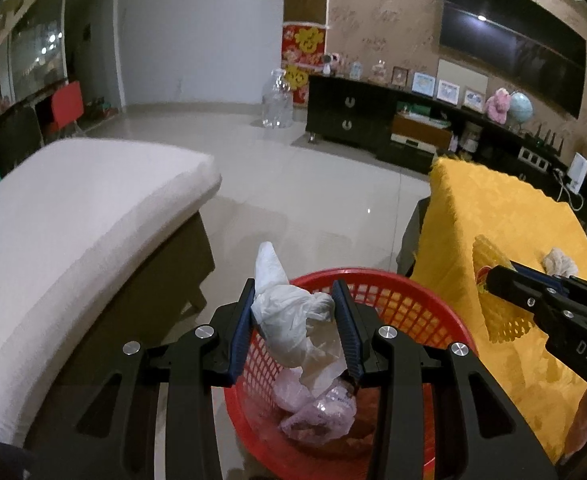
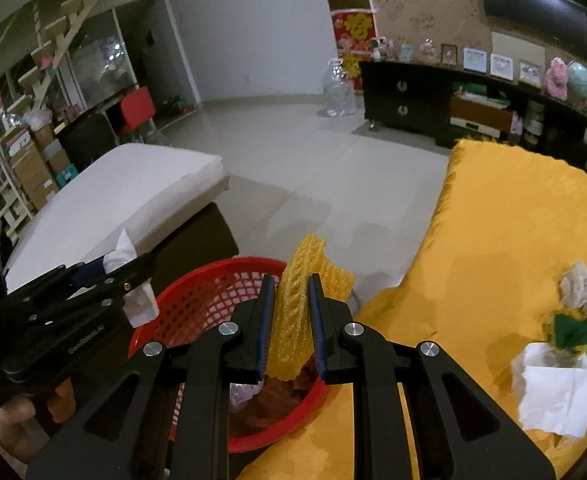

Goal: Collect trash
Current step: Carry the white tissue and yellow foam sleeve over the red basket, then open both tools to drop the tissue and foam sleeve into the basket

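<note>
Only right cam shows napkin (image 2: 553,400) on cloth (image 2: 493,220). Both claws tilt down over basket (image 1: 413,300): left claw (image 1: 293,316) pinching tissue (image 1: 289,312), right claw (image 2: 291,316) pinching foam net (image 2: 293,312).

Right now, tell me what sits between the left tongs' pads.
A crumpled white tissue, pinched above the red basket; the left wrist view shows it.

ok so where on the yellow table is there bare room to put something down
Bare: the far half of the yellow tablecloth, beyond the rag, and the strip between the red basket and the white tissue. Crowded: the near right edge, around the rag, green wrapper and tissue.
</note>
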